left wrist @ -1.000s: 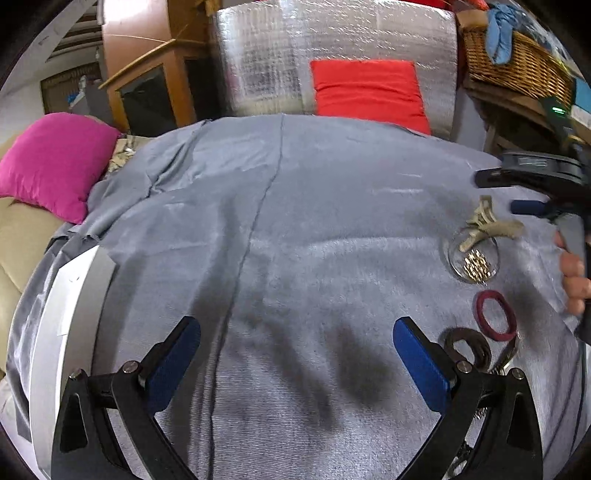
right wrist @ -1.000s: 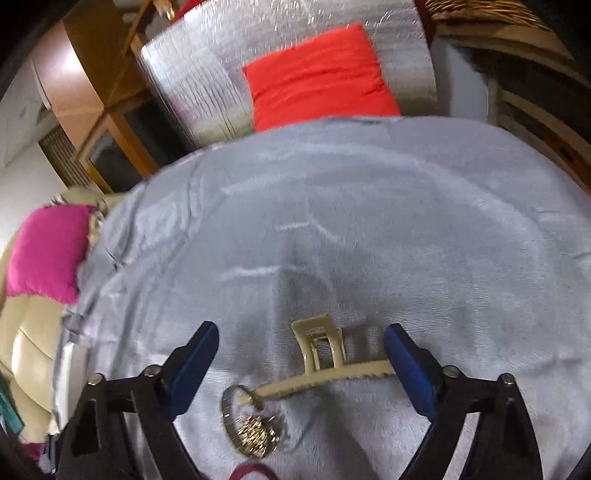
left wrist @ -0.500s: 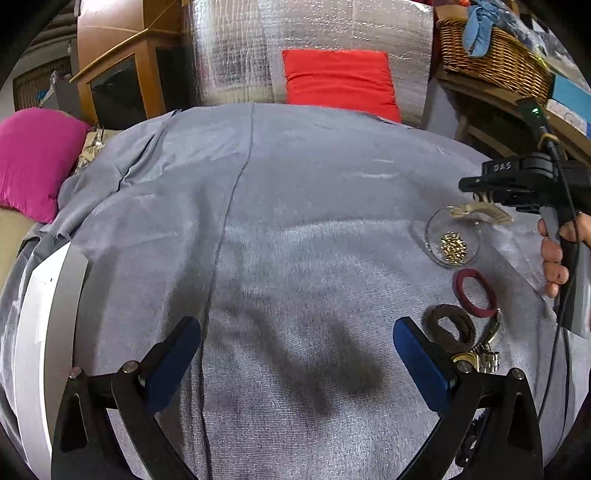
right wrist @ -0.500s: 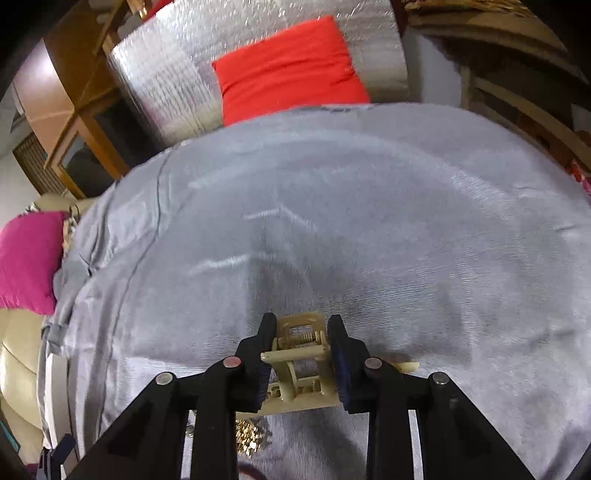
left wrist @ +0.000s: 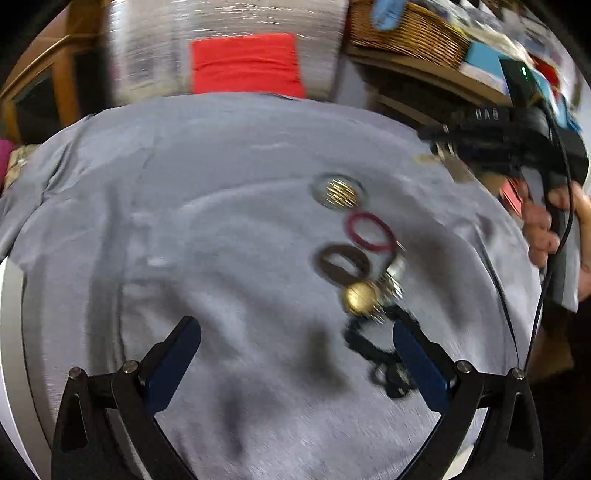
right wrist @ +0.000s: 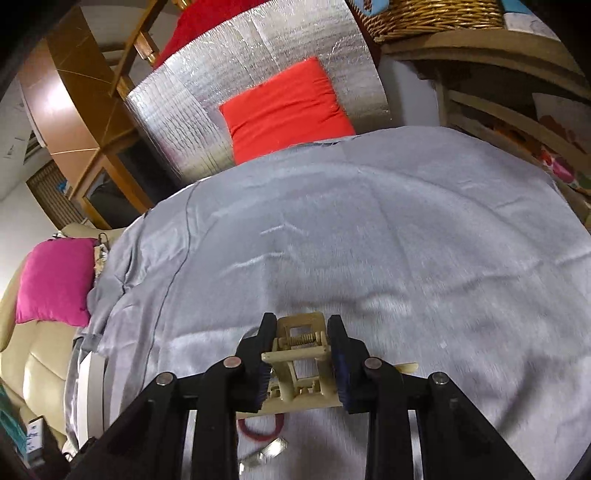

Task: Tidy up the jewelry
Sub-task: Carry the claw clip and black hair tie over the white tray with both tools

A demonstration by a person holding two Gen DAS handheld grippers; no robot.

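Observation:
My right gripper (right wrist: 301, 334) is shut on a beige claw hair clip (right wrist: 301, 363) and holds it above the grey cloth (right wrist: 406, 229); the clip (left wrist: 448, 162) also shows in the left wrist view, lifted off the cloth at the far right. My left gripper (left wrist: 295, 350) is open and empty over the cloth. Ahead of it to the right lie a small glass dish of gold pieces (left wrist: 338, 192), a red hair tie (left wrist: 369, 230), a brown hair tie (left wrist: 341, 264), a gold watch (left wrist: 364, 299) and a black chain (left wrist: 373, 354). The left wrist view is blurred.
A red cushion (right wrist: 288, 109) leans on a silver foil panel (right wrist: 229, 92) behind the table. A pink cushion (right wrist: 55, 280) lies on a sofa at left. A wicker basket (left wrist: 406, 33) and shelves stand at the right. A white board (left wrist: 11, 350) lies at the left edge.
My right gripper closed on the hair clip and has lifted it off the cloth. My left gripper has swung right, bringing the hair ties, watch and chain nearer its fingers.

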